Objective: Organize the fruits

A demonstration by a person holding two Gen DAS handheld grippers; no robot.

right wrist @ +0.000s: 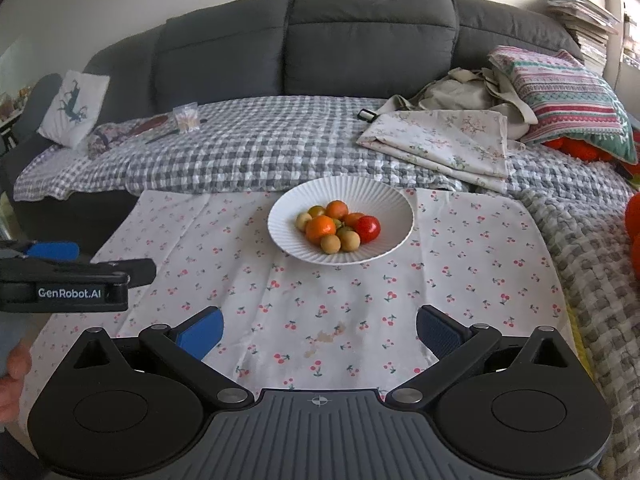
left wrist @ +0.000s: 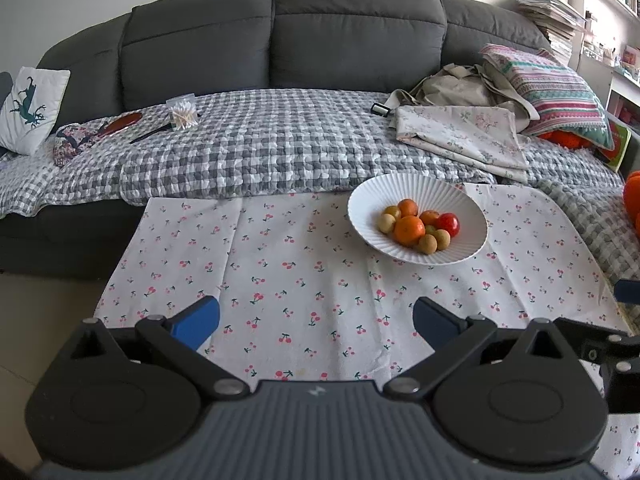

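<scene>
Several small fruits sit heaped in the white fluted ceramic bowl (right wrist: 394, 216) at the far end of your desk: a larger orange mandarin (right wrist: 320, 229), a shiny red tomato-like fruit (right wrist: 368, 228), a few more orange pieces and some pale yellow-brown round ones (right wrist: 331, 243). They touch one another in the bowl's hollow, so the ones underneath are partly hidden and you cannot count them surely.

Your right tool (right wrist: 320, 334) faces the bowl nearly head-on and well short of it; its two blue-padded fingers (right wrist: 200, 336) stand wide apart with nothing between them, only the white cherry-print cloth (right wrist: 480, 264) covering the desk. A brownish stain shows on that cloth just ahead of this tool.

Your left tool (left wrist: 316, 320) is likewise spread wide and empty, and from it the bowl lies ahead and to the right, well apart. In the right wrist view the left tool appears at the left edge from the side, cut off by the frame, level above the cloth, with a bit of your left hand (right wrist: 12, 376) showing below it.

Beyond the desk lies the grey sofa (right wrist: 360, 40) under a grey-and-white checked quilt (right wrist: 260, 152), with a folded floral sheet (right wrist: 448, 140) and a striped cushion (right wrist: 568, 96). Something orange is cut off at the right edge; you cannot tell what it is.
</scene>
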